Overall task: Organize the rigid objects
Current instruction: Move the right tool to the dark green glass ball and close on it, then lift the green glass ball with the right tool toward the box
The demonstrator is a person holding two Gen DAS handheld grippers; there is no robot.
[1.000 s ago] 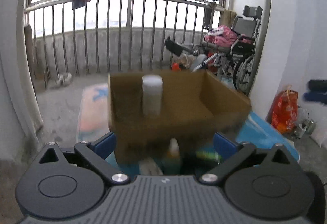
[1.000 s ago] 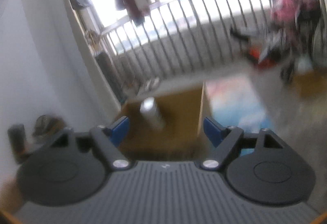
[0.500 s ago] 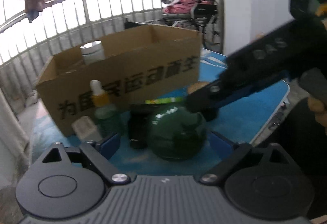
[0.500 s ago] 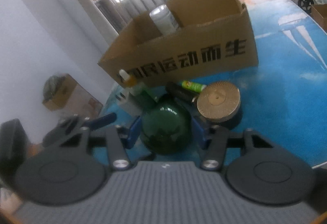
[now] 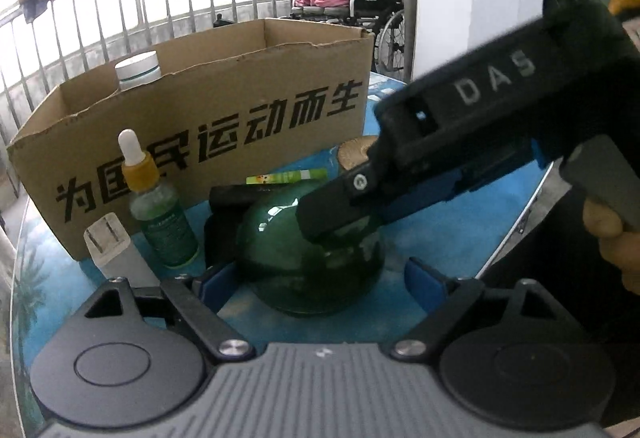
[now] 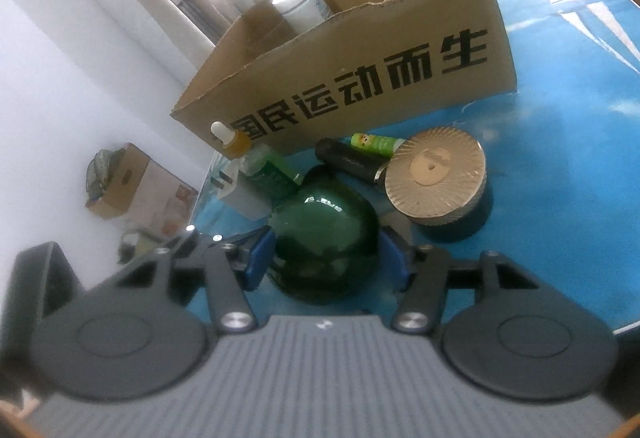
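Note:
A dark green glass globe (image 5: 288,262) (image 6: 324,234) sits on the blue table (image 6: 560,118) in front of a cardboard box (image 5: 240,118) (image 6: 360,50). My right gripper (image 6: 328,258) has both blue pads against the globe's sides, and its jaws are opening slightly. In the left wrist view one of its fingers (image 5: 340,214) lies across the globe's upper right. My left gripper (image 5: 318,278) straddles the same globe. Its jaws are closing, with a gap still showing at the right pad.
A white jar (image 5: 138,70) stands inside the box. Behind the globe are a dropper bottle (image 5: 160,210), a white plug adapter (image 5: 116,250), a black cylinder (image 6: 348,160), a green tube (image 6: 376,142) and a gold-lidded round tin (image 6: 436,174). A hand (image 5: 612,234) holds the right gripper.
Both grippers came down from facing the balcony railing to the table. The right jaws narrowed onto the green globe, and the left gripper moved in around it.

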